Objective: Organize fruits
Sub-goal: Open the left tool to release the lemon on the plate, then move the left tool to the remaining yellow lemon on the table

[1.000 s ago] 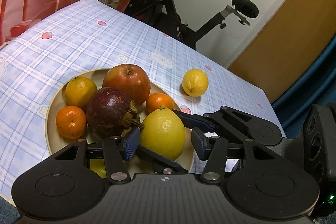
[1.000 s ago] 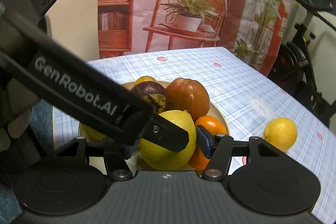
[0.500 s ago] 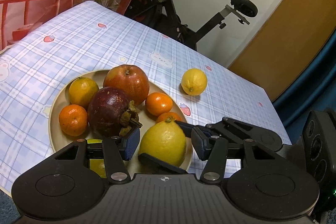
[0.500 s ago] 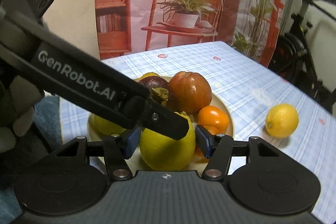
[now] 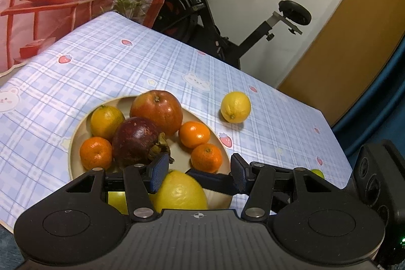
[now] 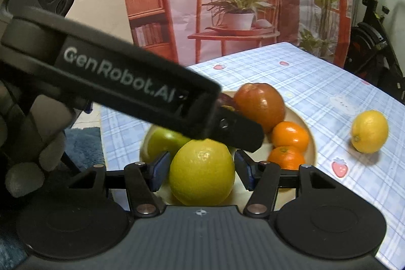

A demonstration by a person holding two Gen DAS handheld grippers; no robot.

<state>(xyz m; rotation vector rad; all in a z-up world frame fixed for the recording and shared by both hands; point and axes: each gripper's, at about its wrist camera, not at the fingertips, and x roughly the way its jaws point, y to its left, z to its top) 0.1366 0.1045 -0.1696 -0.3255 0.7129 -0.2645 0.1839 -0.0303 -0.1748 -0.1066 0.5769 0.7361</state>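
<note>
I read the step in hand as the placing, or possibly the picking, of the large yellow citrus at the near rim of the plate; which of the two I cannot settle from these views.

Right tool: spread, one blue pad to each side of the citrus with a sliver of gap visible on both, so I judge it is not pinching. The fruit appears to sit on the plate's near edge.

Left tool: spread and holding nothing, level just above the same citrus, reaching across from the left side over the right tool's view.

Just behind: a green fruit, partly hidden. Further into the plate: two small oranges, a dark purple fruit, a red apple, and two more citrus on the left.

Beyond, alone on the counter and well apart from the plate: a lemon. I judge it the remaining item. The next move calls for clearing both tools without nudging the citrus off the rim.
</note>
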